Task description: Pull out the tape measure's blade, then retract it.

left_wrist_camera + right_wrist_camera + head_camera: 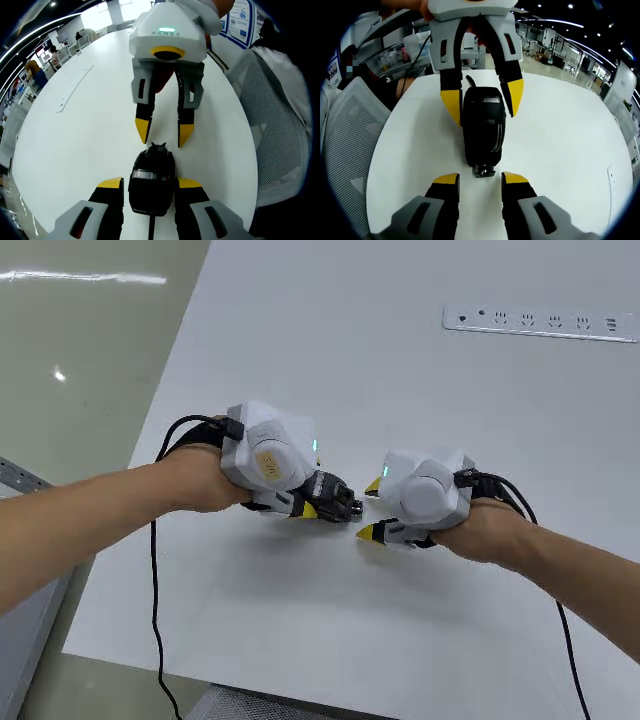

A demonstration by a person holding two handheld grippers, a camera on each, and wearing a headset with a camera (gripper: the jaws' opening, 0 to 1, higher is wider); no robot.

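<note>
The left tongs (pixel 322 502) clamp the tape measure (pixel 482 122), a black, rounded case with a glossy patch on top, over the smooth white table (pixel 400 370). Its small metal hook (pixel 484 171) sits at the mouth of the case, blade wound in, and faces the right tongs (pixel 480 178). Their yellow-tipped jaws stand apart just short of the hook. A flat white power strip (pixel 540 322) lies well apart.
</note>
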